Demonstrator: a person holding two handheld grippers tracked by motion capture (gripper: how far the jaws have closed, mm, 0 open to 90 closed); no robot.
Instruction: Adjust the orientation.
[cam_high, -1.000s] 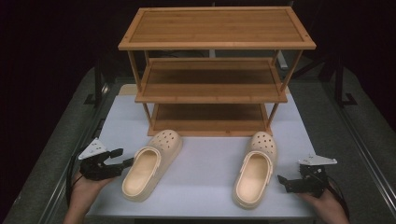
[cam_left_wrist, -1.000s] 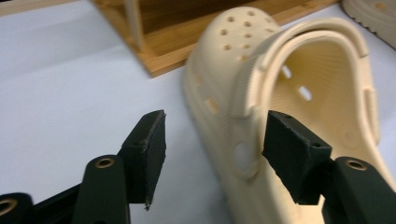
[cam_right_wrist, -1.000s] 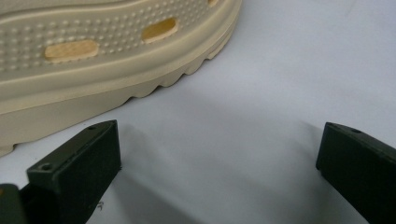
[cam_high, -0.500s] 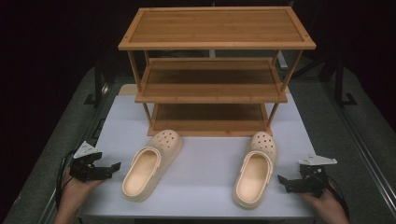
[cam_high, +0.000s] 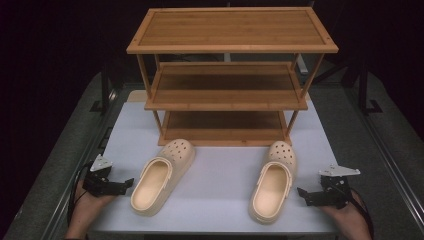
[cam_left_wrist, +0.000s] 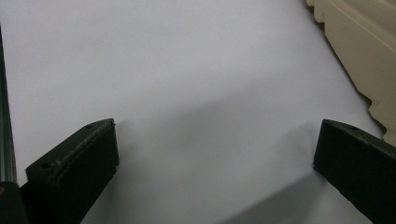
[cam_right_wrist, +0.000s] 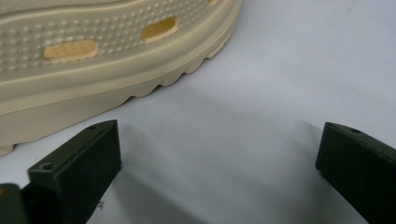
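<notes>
Dark surroundings frame a bench (cam_high: 220, 200) covered with a plain white sheet, with grey floor strips to either side. Item one: a three-tier wooden shoe rack (cam_high: 227, 75) standing at the far half of the bench, all three shelves bare, the lowest resting on the sheet. Item two: left clog (cam_high: 162, 175), cream foam with round holes over the toe, lying on the sheet in front of the rack's left leg, toe angled toward the rack and the opening facing up; its scalloped sole edge shows at the top right of the left gripper view. Item three: right clog (cam_high: 274, 180), same make and colour, lying in front of the rack's right leg, toe toward the rack, well apart from its partner; in the right gripper view its dimpled side wall with two oval vents (cam_right_wrist: 112, 37) and ridged sole sit just beyond the near jaw. Item four: left tongs (cam_high: 120, 184), held low at the near left corner of the bench, just beside the left clog's heel and not touching it; the jaws have just been opening and now stand wide apart over bare sheet, with nothing between them. Item five: right tongs (cam_high: 306, 194), held low at the near right corner, just beside the right clog, jaws spread wide and empty. No brand, label or writing can be read on any item.
</notes>
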